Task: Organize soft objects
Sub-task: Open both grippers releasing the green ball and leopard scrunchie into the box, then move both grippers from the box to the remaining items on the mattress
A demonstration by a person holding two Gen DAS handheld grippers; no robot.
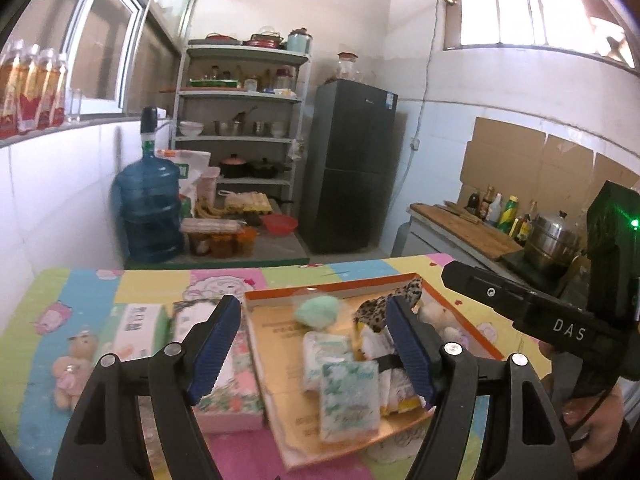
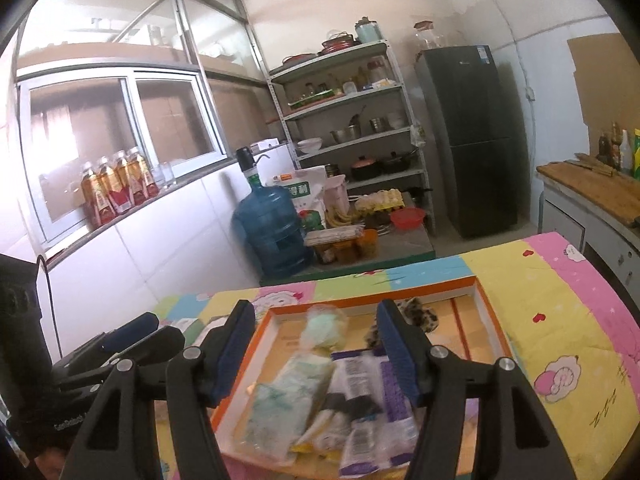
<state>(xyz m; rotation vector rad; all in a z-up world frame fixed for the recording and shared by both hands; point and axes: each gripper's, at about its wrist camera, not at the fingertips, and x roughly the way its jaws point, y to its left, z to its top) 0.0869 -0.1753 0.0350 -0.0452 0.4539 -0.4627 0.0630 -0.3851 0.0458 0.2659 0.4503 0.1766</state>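
Two hand-held grippers are seen above a table (image 1: 100,284) covered with a pastel cartoon cloth. An orange-rimmed tray (image 1: 460,312) serves as the landmark. The left gripper (image 1: 312,344) is held over the tray's near-left part with its blue pads wide apart and nothing between them. The right gripper (image 2: 316,352) is held over the tray's middle, its jaws likewise spread and empty.

Several soft objects are gathered inside the tray: a mint-green puff (image 1: 318,309) near the far rim, a leopard-print cloth (image 1: 374,312) beside it toward the far right corner, a white plush toy (image 1: 438,316) against the right rim, and green-patterned tissue packs (image 1: 350,394) at the near side. A purple-printed packet (image 2: 394,396) is seen among them in the right wrist view, though blur hides its details.

Outside the tray, just left of it, a floral tissue box (image 1: 236,380) is lying on the cloth, with white and green packs (image 1: 138,324) further left. A small pink teddy (image 1: 72,364) is lying well left of the tray, near the table's left edge.
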